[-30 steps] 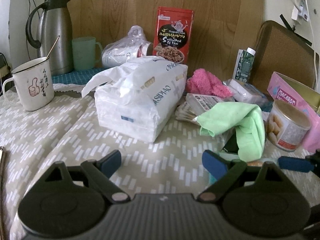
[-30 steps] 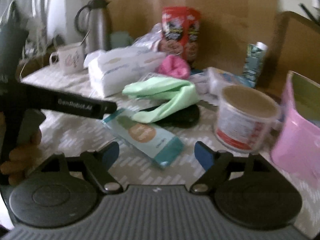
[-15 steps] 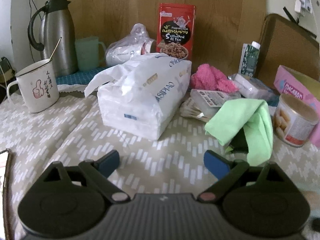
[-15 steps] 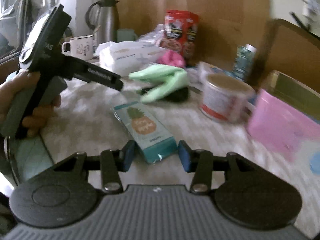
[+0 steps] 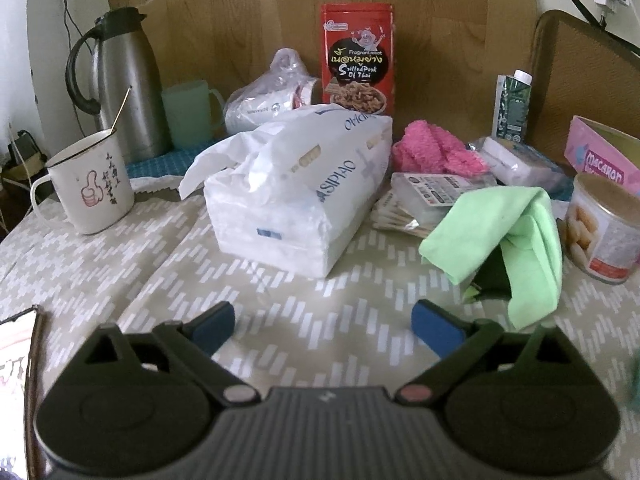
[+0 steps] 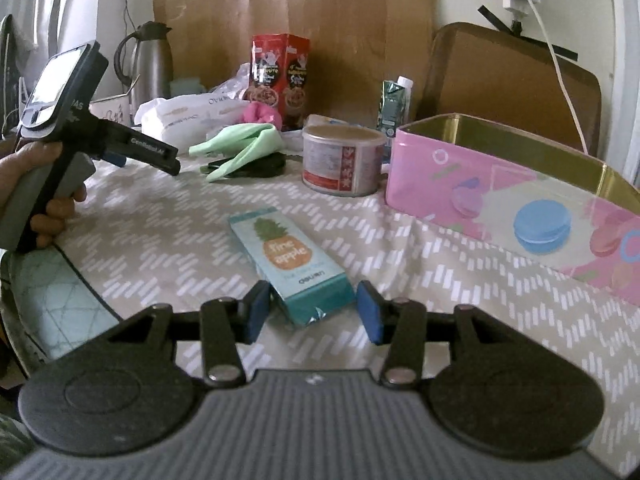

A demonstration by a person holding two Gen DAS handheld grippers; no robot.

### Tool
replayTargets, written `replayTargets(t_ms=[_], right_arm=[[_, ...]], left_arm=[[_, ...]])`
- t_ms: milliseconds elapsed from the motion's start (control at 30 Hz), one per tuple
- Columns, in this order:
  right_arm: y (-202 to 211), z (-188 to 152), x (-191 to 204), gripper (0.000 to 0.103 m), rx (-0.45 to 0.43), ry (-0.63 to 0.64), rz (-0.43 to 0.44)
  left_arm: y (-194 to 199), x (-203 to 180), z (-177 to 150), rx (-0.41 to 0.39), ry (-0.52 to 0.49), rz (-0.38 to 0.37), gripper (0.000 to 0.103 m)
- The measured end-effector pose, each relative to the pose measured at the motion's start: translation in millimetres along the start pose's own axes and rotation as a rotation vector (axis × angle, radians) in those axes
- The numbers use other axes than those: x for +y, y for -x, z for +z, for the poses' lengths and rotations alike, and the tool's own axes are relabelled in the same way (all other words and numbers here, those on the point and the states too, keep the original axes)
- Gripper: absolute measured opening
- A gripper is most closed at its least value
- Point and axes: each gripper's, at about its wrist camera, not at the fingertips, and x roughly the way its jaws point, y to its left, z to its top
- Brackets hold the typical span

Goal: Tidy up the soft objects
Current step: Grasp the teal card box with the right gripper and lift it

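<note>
Through my left camera, my left gripper (image 5: 322, 322) hangs above bare tablecloth (image 5: 120, 264), and its jaws have just been opening, with nothing between them. The tissue pack (image 5: 304, 188) lies ahead and the green cloth (image 5: 508, 240) sits to its right, both well clear of my fingers.

Through my right camera, my right gripper (image 6: 312, 310) straddles the near end of the pineapple packet (image 6: 290, 262), jaws half closed. The pads look just beside its edges, not pressing, I judge. To grip well I should centre on it, squeeze gently, then lift toward the pink tin (image 6: 512, 184).
</note>
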Motion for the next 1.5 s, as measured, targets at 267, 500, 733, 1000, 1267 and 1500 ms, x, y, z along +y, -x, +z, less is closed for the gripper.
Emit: replayTargets(t_ms=[267,500,733,1000,1267,1500], right_arm=[[12.0,-6.4,0.5,0.049,-0.011,0.012,-0.031],[38.9,-23.8,-34.0,0.049,-0.013,-0.052,-0.219],[49.7,-31.9,-52.0,0.058,-0.033,-0.147,-0.229],[27.8,-21.6,-41.5,0.06,-0.034,-0.041,-0.176],[34.6,-0.5,-44.2,0.025,-0.146,-0.012,-0.194],[49.8,37.9,-69.4,0.024,-0.286,-0.001,-0.296]], left_arm=[[-0.2,4.8,0.5,-0.002,0.018,-0.007,0.099],[62.4,-4.6,-1.9,-0.143,0.061,-0.264,0.095],[80.1,-112.1,-2.8,0.012,-0.171,-0.718,0.092],[63.6,-190.9,-20.9,0.162,-0.3,-0.794,0.056],[91.6,-208.6,25.9,0.055,-0.309,-0.912,0.051],[98.6,-225.4,62.3,-0.024,-0.29,-0.882,0.051]])
